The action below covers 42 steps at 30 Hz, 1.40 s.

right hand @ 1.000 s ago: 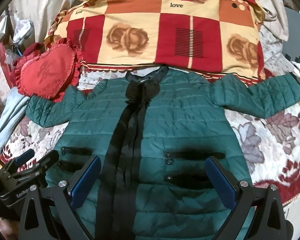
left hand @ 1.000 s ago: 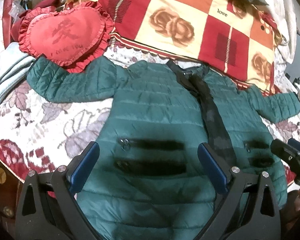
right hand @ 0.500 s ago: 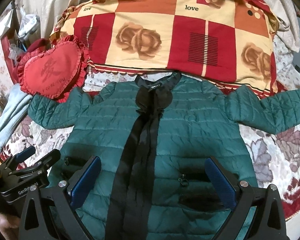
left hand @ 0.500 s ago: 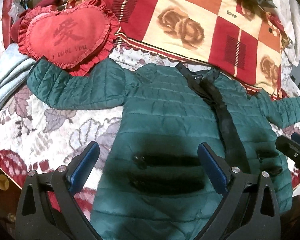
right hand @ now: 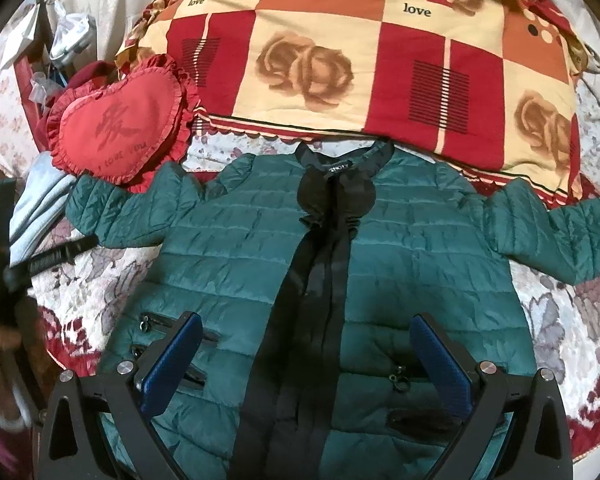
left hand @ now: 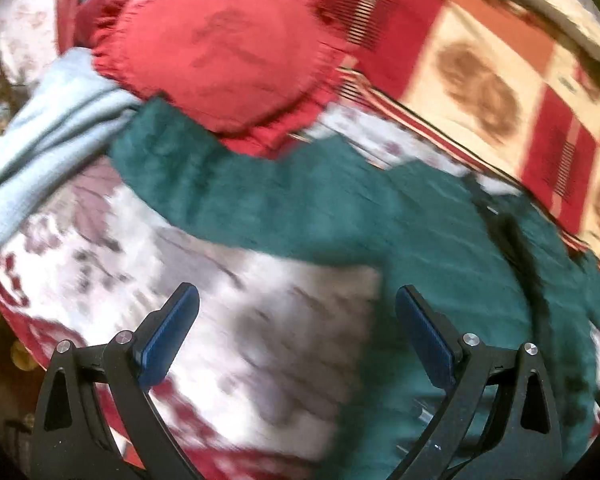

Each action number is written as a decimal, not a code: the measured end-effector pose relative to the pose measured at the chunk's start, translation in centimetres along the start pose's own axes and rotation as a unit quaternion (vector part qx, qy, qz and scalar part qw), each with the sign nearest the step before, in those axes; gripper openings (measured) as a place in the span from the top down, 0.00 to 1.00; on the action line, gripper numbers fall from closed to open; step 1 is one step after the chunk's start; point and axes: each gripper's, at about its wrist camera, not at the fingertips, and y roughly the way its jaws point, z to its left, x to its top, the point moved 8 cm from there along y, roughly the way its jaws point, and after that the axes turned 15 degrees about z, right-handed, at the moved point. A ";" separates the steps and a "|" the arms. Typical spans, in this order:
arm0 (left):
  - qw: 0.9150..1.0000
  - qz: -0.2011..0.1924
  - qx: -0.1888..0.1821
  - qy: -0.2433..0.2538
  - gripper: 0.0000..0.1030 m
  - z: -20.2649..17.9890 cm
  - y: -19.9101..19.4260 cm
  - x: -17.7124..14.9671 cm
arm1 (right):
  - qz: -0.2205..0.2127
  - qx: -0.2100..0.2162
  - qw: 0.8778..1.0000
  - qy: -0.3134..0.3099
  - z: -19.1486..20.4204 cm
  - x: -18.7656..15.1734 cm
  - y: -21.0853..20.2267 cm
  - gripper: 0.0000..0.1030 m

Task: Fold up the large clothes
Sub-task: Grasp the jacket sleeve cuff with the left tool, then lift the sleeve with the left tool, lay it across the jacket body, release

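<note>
Left gripper (left hand: 296, 332): jaws spread, empty, over the floral bedspread (left hand: 260, 320) beside the jacket's sleeve (left hand: 228, 196).
Heart cushion (right hand: 116, 128): touching that sleeve's cuff.
Jacket (right hand: 420, 248): green, flat, face up, sleeves out.
Right gripper (right hand: 306, 360): jaws spread, empty, above the hem.

The left gripper (left hand: 296, 328) has swung off the jacket (left hand: 440, 240) toward its sleeve (left hand: 204, 184), now over the bedspread (left hand: 260, 320). The right gripper (right hand: 304, 356) has edged forward.
</note>
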 end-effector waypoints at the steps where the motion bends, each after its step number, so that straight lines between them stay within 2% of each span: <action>1: 1.000 -0.002 0.012 -0.008 0.04 1.2 0.3 0.9 | 0.002 0.002 1.000 0.000 0.0 0.1 0.2 0.00; 6: 0.996 -0.001 0.052 -0.077 0.04 8.2 3.0 4.6 | 0.010 0.007 1.000 0.000 0.3 0.2 0.9 0.00; 8: 0.992 0.002 0.059 -0.115 0.04 11.5 4.4 5.9 | 0.016 0.012 1.000 -0.001 0.3 0.2 1.3 0.00; 12: 0.983 0.008 0.091 -0.157 0.04 16.0 7.0 8.2 | 0.035 0.021 0.999 0.004 0.2 0.1 2.4 0.00; 14: 0.981 0.012 0.085 -0.174 0.04 17.3 8.2 9.0 | 0.041 0.023 0.999 0.009 0.1 0.1 2.8 0.00; 17: 0.976 0.009 0.096 -0.195 0.04 19.0 9.7 10.1 | 0.048 0.024 0.998 0.015 0.0 0.1 3.3 0.00; 23: 0.975 0.001 0.117 -0.189 0.10 20.0 11.8 12.1 | 0.059 0.020 0.998 0.014 0.0 0.4 4.2 0.00; 25: 0.977 -0.008 0.118 -0.180 0.27 19.8 12.0 12.7 | 0.063 0.023 0.998 0.017 0.1 0.4 4.5 0.00; 26: 0.978 -0.006 0.115 -0.175 0.38 19.6 12.2 12.9 | 0.065 0.024 0.997 0.017 0.1 0.4 4.7 0.00; 27: 0.979 0.001 0.108 -0.171 0.44 19.3 12.6 13.0 | 0.067 0.025 0.997 0.017 0.2 0.5 4.9 0.00; 29: 0.980 0.001 0.109 -0.167 0.50 18.9 12.8 13.1 | 0.070 0.028 0.997 0.014 0.5 0.4 5.1 0.00; 30: 0.981 -0.001 0.106 -0.165 0.61 18.8 12.9 13.1 | 0.072 0.029 0.997 0.011 0.8 0.4 5.2 0.00; 33: 0.982 -0.002 0.092 -0.164 0.83 18.4 12.8 13.1 | 0.072 0.030 0.997 0.002 1.4 0.3 5.2 0.00; 36: 0.984 -0.008 0.073 -0.163 0.90 17.8 11.9 12.8 | 0.070 0.033 0.997 -0.001 1.5 0.1 5.0 0.00; 42: 0.989 -0.038 0.055 -0.130 0.90 14.5 7.6 12.0 | 0.065 0.042 0.997 0.008 1.3 -0.2 4.5 0.00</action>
